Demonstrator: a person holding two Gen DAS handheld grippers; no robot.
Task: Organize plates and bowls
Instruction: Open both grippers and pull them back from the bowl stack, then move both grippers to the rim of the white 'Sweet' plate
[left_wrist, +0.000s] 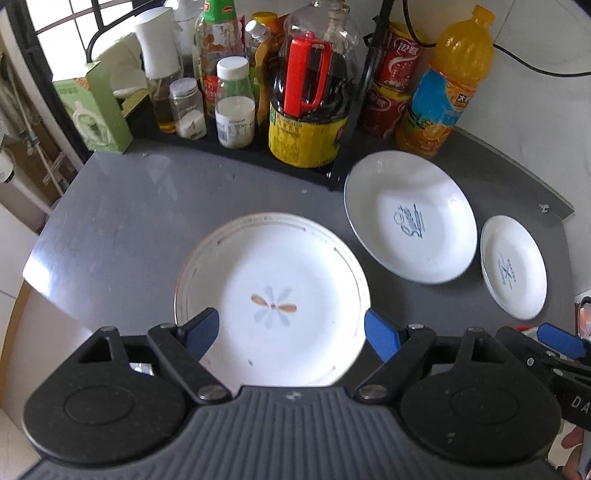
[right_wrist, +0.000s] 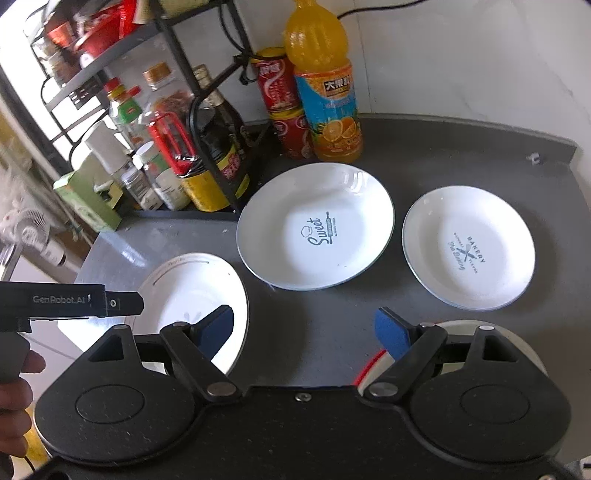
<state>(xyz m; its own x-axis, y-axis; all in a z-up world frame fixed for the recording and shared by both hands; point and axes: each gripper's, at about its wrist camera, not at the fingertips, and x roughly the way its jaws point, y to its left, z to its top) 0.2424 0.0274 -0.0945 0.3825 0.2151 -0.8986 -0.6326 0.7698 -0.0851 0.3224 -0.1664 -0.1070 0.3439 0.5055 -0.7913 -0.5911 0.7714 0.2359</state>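
Plates lie apart on the grey bench (left_wrist: 122, 221): flower plate (left_wrist: 273, 299) at centre frame, Sweet plate (right_wrist: 314, 225) and Bakery plate (right_wrist: 469, 247) to its right, none yet stacked. Left gripper (left_wrist: 291, 332) hovers over the flower plate, fingers spread, likely lining up on its rim; right gripper (right_wrist: 304, 328) waits with fingers spread and empty.

White flower-patterned plate (left_wrist: 273, 299), white "Sweet" plate (left_wrist: 410, 218), orange juice bottle (left_wrist: 443, 85), grey counter (left_wrist: 122, 221).

Bright window daylight, fisheye-warped edges.

Both grippers' jaws wide apart
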